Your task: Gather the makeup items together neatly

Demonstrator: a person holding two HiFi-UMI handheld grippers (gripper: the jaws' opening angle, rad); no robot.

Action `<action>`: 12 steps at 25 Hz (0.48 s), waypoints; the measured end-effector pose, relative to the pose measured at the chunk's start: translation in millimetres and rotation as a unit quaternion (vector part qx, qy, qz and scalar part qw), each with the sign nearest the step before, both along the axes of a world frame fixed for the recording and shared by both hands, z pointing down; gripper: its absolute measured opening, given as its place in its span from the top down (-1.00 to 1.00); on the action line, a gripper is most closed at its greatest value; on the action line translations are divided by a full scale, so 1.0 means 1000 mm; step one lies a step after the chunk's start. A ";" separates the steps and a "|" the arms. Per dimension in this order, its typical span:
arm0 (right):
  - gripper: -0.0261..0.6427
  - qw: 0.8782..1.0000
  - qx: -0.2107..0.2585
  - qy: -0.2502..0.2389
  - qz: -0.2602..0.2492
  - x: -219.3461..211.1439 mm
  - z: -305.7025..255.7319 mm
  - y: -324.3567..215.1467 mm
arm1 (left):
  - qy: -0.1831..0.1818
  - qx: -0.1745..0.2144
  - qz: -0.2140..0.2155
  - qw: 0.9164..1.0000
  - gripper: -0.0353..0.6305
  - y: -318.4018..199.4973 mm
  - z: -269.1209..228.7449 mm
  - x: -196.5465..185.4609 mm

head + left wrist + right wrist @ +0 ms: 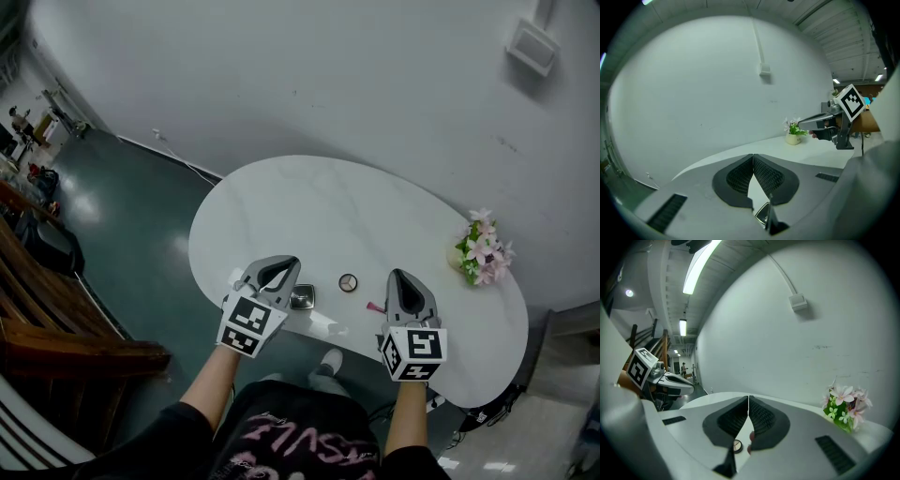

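The left gripper (pixel 279 270) is being held above the near edge of the white oval table (pixel 281 202), its jaws being pressed together with nothing between them. Just to its right, a square silver compact (pixel 302 298) is being shown lying on the tabletop. Next come a small round case (pixel 348 282) and a pink lipstick (pixel 375 307), which is lying just beside the right gripper (pixel 400 277). That gripper's jaws are likewise being pressed together, empty. Far right, a pot of pink flowers (pixel 482 249) is being shown near the table's edge.
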State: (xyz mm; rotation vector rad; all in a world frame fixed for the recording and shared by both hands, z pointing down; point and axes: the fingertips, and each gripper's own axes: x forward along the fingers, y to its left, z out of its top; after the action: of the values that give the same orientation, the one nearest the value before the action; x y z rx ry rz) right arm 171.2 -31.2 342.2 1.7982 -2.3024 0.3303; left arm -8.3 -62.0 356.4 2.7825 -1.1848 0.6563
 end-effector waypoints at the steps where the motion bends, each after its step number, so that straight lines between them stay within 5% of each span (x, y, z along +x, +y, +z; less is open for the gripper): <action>1: 0.73 1.000 0.000 -0.002 -0.001 0.001 0.001 -0.002 | -0.003 0.000 -0.001 1.000 0.86 0.000 0.001 0.001; 12: 0.73 1.000 -0.001 -0.009 -0.012 -0.003 0.005 -0.012 | 0.008 0.003 -0.017 1.000 0.86 -0.007 -0.001 -0.005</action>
State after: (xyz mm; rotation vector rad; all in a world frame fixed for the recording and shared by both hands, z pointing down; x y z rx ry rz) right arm 168.3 -43.6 346.9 1.7738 -2.3324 0.3454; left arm -13.2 -68.8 355.7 2.7603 -1.2319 0.6277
